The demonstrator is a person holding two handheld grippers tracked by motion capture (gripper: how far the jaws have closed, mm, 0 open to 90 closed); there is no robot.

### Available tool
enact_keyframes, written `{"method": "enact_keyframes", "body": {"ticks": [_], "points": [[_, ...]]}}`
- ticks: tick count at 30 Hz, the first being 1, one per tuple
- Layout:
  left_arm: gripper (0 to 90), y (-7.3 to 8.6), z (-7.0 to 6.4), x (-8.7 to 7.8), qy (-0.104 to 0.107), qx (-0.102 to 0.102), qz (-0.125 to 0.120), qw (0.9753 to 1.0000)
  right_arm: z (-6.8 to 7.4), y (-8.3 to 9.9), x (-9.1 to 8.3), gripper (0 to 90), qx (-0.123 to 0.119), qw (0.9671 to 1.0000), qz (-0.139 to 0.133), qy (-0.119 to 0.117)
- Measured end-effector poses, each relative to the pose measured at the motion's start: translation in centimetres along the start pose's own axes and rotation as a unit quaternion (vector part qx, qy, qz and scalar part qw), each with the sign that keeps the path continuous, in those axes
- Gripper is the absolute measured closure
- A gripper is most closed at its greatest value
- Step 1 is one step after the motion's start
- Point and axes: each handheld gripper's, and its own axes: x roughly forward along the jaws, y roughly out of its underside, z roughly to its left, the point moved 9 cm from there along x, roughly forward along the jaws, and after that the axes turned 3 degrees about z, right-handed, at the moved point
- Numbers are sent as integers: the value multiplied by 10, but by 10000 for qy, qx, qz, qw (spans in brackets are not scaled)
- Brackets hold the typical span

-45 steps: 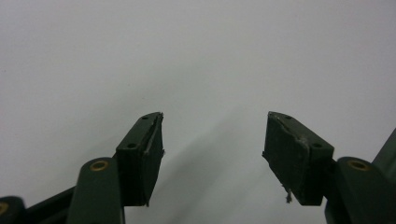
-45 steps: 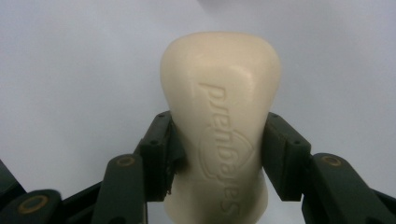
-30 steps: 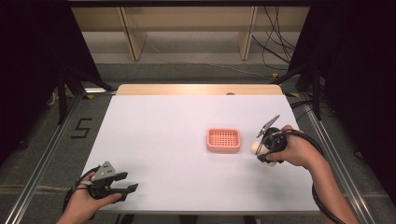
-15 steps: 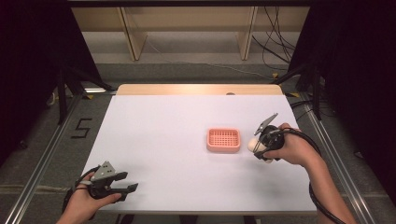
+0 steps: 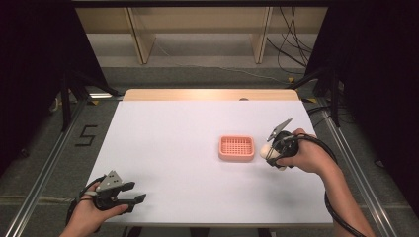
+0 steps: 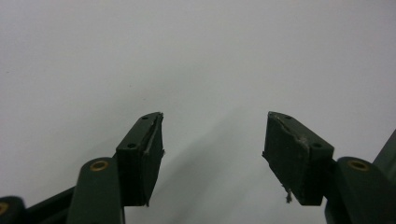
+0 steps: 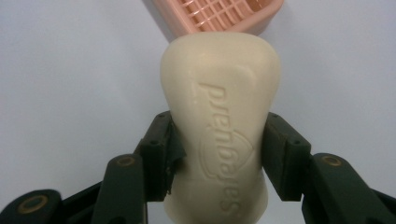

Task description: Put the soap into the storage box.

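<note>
Flat white rectangular tabletop (image 5: pixel 188 148) with a light wooden strip along its far edge, standing on grey floor between metal rails. Directly on it lies one pink plastic soap dish with a slatted grid bottom (image 5: pixel 236 148), right of centre (its near corner also shows in the right gripper view (image 7: pixel 219 14)). A small dark mark sits at the far edge.

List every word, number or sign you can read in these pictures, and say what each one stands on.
"Safeguard": embossed on the cream soap bar, read upside down in the right gripper view, held in the right gripper.
"5": dark mark on the grey floor left of the table.
The pink soap dish carries no text.
</note>
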Motion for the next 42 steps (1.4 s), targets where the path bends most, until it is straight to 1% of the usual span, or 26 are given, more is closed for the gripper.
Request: {"method": "enact_keyframes", "body": {"ticks": [1, 2, 3, 5, 6, 10, 12, 16, 17, 18, 20, 22, 25, 26, 27, 29, 30, 33, 34, 35, 36, 37, 38, 39, 41, 42], "points": [[369, 0, 0, 0, 5, -2, -4, 10000, -1, -1, 0, 507, -46, 10000, -13, 62], [369, 0, -1, -1, 32, 14, 6, 10000, 0, -1, 0, 507, 24, 10000, 18, 69], [369, 0, 0, 0, 36, -6, -4, 10000, -1, -5, 0, 507, -44, 9999, -47, 77], [369, 0, 0, 0, 11, -15, -14, 10000, 1, -5, 0, 506, -28, 10000, -38, 40], [369, 0, 0, 0, 25, -14, -15, 10000, -1, -7, 1, 507, -99, 9999, -45, 114], [369, 0, -1, 0, 25, -14, -9, 10000, 1, -10, 1, 506, -40, 9999, -51, 83], [370, 0, 0, 1, 7, -17, 13, 10000, -2, -12, 1, 506, -199, 9997, -74, 123], [369, 1, 0, 1, -2, -4, 29, 10000, -2, -13, 0, 507, -139, 9998, -85, 144], [369, 1, 0, 2, 11, -12, 27, 10000, -1, -14, 0, 507, -110, 9998, -101, 96], [369, 0, -2, 2, 54, -52, -5, 10000, -2, -15, -1, 506, -109, 9998, -118, 126], [370, 1, -1, 2, 62, 5, 59, 10000, -3, -16, -1, 506, -98, 9997, -158, 137], [370, 1, -2, 2, 66, -24, 22, 10000, -4, -17, -2, 506, -98, 9997, -138, 164], [369, 1, -2, 2, 62, -66, -7, 10000, -5, -20, 0, 506, -201, 9995, -176, 165], [369, 1, -1, 2, 60, -76, -5, 10000, -3, -20, 1, 507, -51, 9998, -168, 125], [369, 1, 1, 3, -44, -45, 33, 10000, -3, -20, 1, 507, -51, 9998, -168, 125], [369, 1, -2, 3, 60, -128, -3, 9999, -5, -23, 2, 507, -118, 9995, -206, 198], [369, 1, -1, 3, 75, -72, 8, 9999, -5, -23, 2, 506, -94, 9996, -175, 208], [369, 1, -2, 3, 78, -73, 10, 9999, -8, -26, 2, 507, -228, 9993, -172, 242], [369, 1, -2, 3, 78, -73, 9, 9999, -7, -26, 2, 507, -184, 9994, -171, 230], [369, 1, -1, 3, 75, -89, 7, 9999, -8, -27, 2, 506, -241, 9992, -188, 248], [370, 2, -2, 3, 98, -141, 40, 9998, -5, -28, 2, 507, -181, 9995, -137, 205], [370, 2, -2, 3, 91, -152, 31, 9998, -7, -29, 2, 506, -295, 9991, -157, 251], [370, 2, -2, 3, 90, -152, 32, 9998, -8, -30, 2, 507, -325, 9990, -165, 247], [369, 2, -2, 3, 102, -158, 35, 9998, -7, -30, 1, 507, -265, 9993, -148, 216], [369, 1, -2, 3, 88, -167, 20, 9998, -6, -33, 1, 507, -263, 9993, -162, 192], [370, 1, -1, 3, 86, -163, 24, 9998, -8, -34, 1, 507, -321, 9990, -175, 239]]}}
